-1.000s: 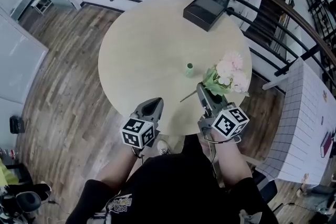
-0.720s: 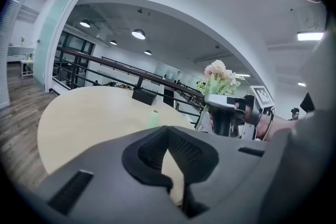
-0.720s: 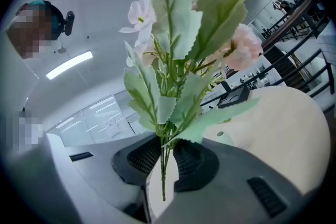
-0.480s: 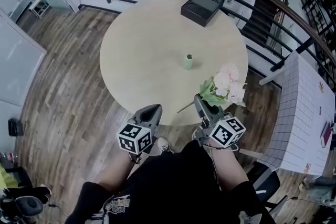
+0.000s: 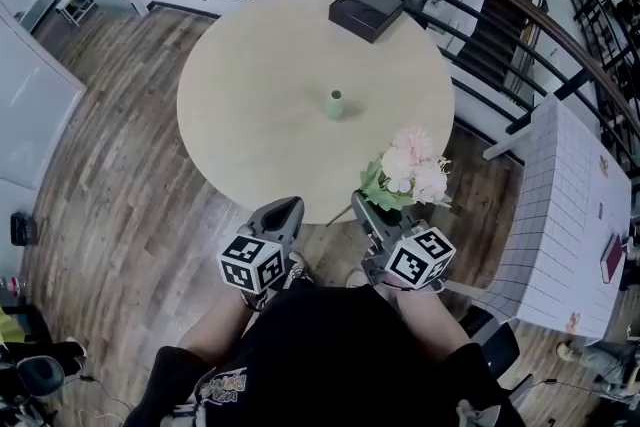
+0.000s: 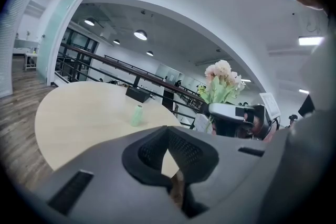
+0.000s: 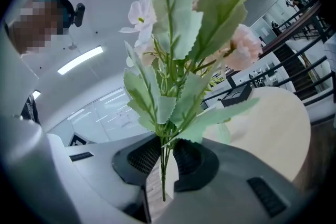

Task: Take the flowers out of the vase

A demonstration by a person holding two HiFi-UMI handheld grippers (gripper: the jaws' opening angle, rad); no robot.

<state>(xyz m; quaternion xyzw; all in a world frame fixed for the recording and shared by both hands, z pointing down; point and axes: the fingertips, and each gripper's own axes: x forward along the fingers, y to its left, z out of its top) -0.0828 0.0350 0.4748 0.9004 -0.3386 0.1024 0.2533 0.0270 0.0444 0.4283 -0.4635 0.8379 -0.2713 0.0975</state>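
The flowers (image 5: 405, 170) are out of the vase (image 5: 336, 104) near the table's (image 5: 250, 130) middle, stems pinched in the right gripper (image 5: 365, 209) (left gripper (image 5: 285, 209) closed, empty), so I think only laying them down is left

The worktop (image 5: 250, 115) with its vase (image 5: 336, 104) is viewed steeply from above by the head camera; the worktop is seen almost level, from nearby, by both hand-held cameras.
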